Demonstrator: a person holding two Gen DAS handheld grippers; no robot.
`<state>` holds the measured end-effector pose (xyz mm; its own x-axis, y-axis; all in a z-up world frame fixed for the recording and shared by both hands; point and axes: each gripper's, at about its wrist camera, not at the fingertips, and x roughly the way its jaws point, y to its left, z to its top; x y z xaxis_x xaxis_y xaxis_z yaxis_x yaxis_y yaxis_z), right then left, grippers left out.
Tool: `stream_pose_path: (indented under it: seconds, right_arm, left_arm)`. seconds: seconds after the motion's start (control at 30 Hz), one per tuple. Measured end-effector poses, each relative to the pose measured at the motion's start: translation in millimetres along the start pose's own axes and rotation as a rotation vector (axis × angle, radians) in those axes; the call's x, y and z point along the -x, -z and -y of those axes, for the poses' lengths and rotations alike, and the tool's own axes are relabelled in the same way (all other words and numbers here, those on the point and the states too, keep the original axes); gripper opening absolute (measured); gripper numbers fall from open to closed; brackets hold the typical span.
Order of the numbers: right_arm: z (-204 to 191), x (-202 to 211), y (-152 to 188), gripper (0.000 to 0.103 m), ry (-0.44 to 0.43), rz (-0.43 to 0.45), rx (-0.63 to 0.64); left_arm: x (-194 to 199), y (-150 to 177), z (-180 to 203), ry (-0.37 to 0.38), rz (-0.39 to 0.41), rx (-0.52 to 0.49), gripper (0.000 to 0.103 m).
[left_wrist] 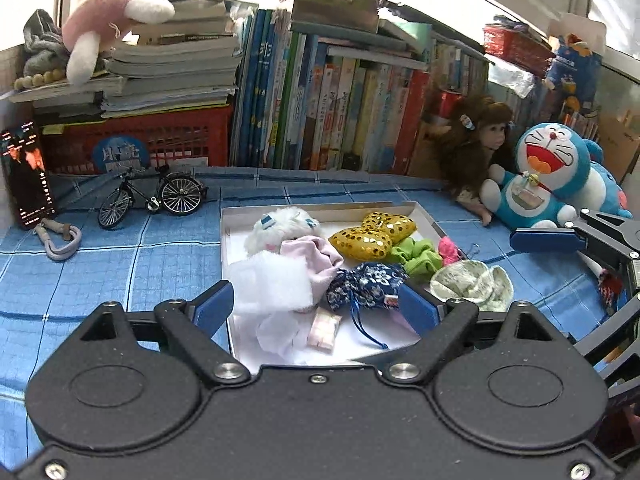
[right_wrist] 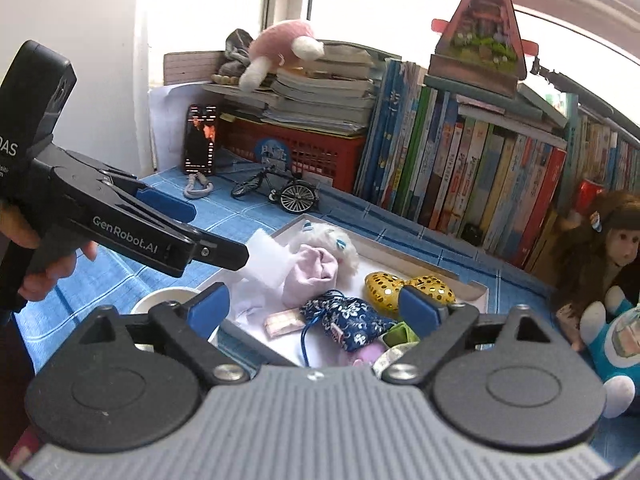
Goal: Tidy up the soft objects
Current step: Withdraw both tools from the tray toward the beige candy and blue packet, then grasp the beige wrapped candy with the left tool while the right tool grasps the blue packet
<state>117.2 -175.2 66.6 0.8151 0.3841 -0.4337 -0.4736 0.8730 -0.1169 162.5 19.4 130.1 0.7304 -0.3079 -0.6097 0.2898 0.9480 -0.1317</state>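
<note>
Blue checked cloth (left_wrist: 120, 264) bears a white tray (left_wrist: 225, 248); both the left gripper (left_wrist: 316, 306) and right gripper (right_wrist: 314, 306) hang released and empty. The floral sock (left_wrist: 472, 284) at the tray's four o'clock edge could slip off if nudged.

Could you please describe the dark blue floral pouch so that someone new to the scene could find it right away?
Start at the shallow white tray on the blue checked cloth. Near its front middle lies the dark blue floral pouch. Unlike the gold sequinned bow and pale pink cloth beside it, it trails a blue drawstring.
</note>
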Motion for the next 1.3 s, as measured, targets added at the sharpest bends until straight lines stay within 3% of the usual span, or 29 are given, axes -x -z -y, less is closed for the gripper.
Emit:
stream_pose_path:
  seconds: [0.33,0.67,0.73,0.9,1.0,1.13,1.23,1.3]
  right_arm:
    - [-31,37,28,0.101,-0.012,0.059,0.073]
    - [-71,56,53,0.101,-0.029,0.034,0.195]
    - [-80,55,59,0.095,-0.029,0.007,0.215]
    - [-95,53,81,0.084,-0.042,-0.037,0.231]
    - [-99,46,98,0.074,-0.01,-0.056,0.211]
    - [-97,35,123,0.066,0.021,-0.059,0.107]
    - [-89,31,137,0.045,0.041,-0.033,-0.022]
    - [-84,31,145,0.038,0.053,-0.011,-0.098]
  left_arm:
    - [52,37,14,0.001,0.109,-0.022,0.091]
    - [95,93,15,-0.028,0.178,0.044,0.091]
    - [97,103,14,-0.032,0.173,0.054,0.09]
    - [97,129,13,-0.036,0.112,0.051,0.06]
    - [91,144,11,-0.018,0.069,0.07,0.054]
    - [71,161,13,-0.008,0.009,0.09,0.048]
    - [56,171,18,-0.025,-0.003,0.082,0.043]
    - [48,175,22,-0.053,-0.005,0.052,0.042]
